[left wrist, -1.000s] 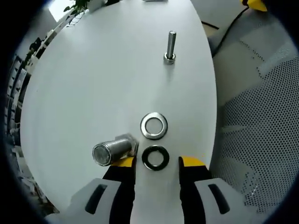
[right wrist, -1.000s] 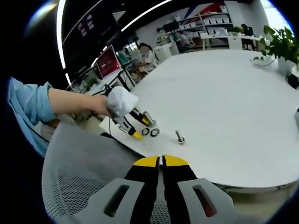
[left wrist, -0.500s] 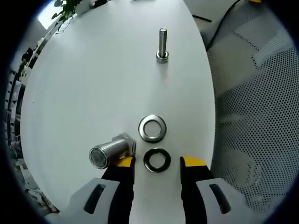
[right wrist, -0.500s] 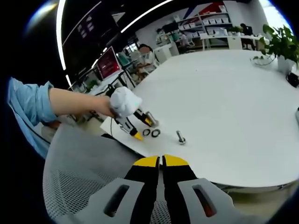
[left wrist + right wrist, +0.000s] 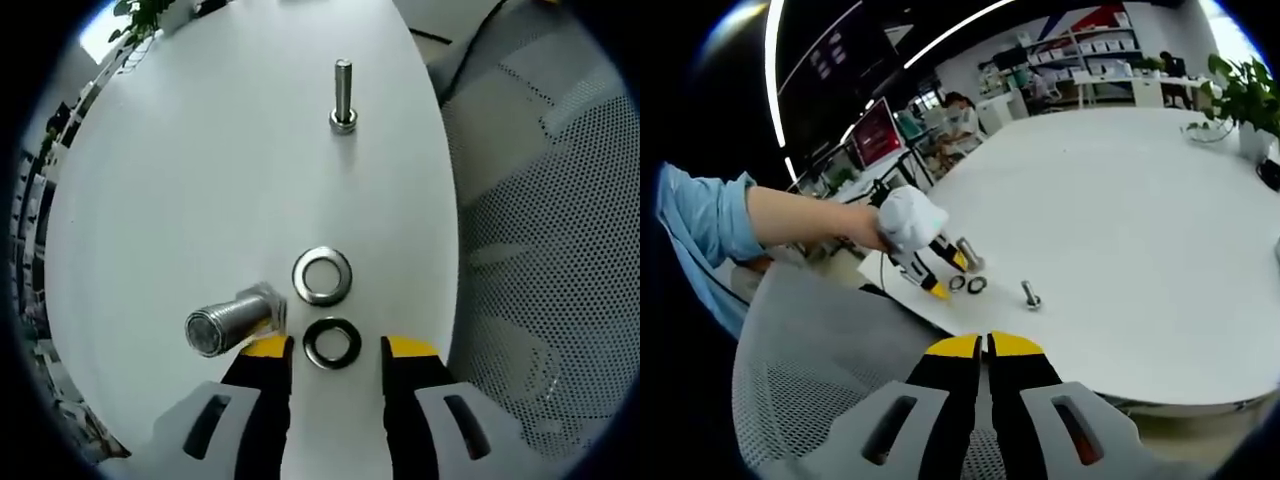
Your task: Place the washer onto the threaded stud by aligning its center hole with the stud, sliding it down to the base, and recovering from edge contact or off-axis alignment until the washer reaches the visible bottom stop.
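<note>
Black ring-shaped washer [image 5: 333, 343] lies flat between left gripper's [image 5: 335, 349] yellow-tipped jaws.

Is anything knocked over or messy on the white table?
Yes, one thing. The big bolt lies on its side next to the left gripper, while the thin stud stands upright. The two washers lie flat.

A: In the right gripper view the two washers [image 5: 967, 284] are too small to tell apart in colour, and the stud's [image 5: 1029, 294] thread can't be made out.

B: Agreed. In the left gripper view the large bolt's [image 5: 228, 322] hex head sits partly behind a yellow finger [image 5: 266, 348]. The counter [image 5: 200, 180] is cut off at the view's top.

A: And in the right gripper view, the person's sleeve [image 5: 700, 225] runs out at the left edge.
</note>
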The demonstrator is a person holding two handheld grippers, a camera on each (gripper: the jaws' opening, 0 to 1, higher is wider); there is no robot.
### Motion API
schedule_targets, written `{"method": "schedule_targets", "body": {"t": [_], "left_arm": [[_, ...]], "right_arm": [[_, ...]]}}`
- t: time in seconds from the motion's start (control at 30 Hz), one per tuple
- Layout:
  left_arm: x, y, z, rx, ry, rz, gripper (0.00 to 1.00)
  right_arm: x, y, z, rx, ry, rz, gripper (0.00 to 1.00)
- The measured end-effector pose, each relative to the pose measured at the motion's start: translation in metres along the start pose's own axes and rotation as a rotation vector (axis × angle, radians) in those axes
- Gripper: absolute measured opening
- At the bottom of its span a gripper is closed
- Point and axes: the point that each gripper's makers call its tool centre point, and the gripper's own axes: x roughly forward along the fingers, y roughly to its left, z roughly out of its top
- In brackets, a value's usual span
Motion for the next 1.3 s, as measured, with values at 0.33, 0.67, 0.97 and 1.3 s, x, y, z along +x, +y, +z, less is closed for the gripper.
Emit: {"method": "schedule_targets", "body": {"t": [0.33,0.67,0.97,1.3], "left_arm": [[-0.0001,0.0017,-0.0014,-0.032,0.036,0.005,0.21],[-0.0013,0.0043,-0.0019,-0.079,-0.004,0.035,0.2],[-0.0038,0.0071,0.0004,-0.092,-0.033,0.065,0.2],[-0.0072,0.0094,-0.0025,-0.126,-0.035,0.064,0.19]], "right_arm": [[0.001,0.0002,-0.0006,-0.012,0.009,0.003,0.06],[0.0011,0.0005,-0.0003,-0.009,0.007,0.006,0.05],[0.0003,-0.0009,0.0003,0.002,-0.001,-0.005,0.06],[-0.0001,-0.0025,0.0013,0.004,-0.006,-0.015,0.05]]}}
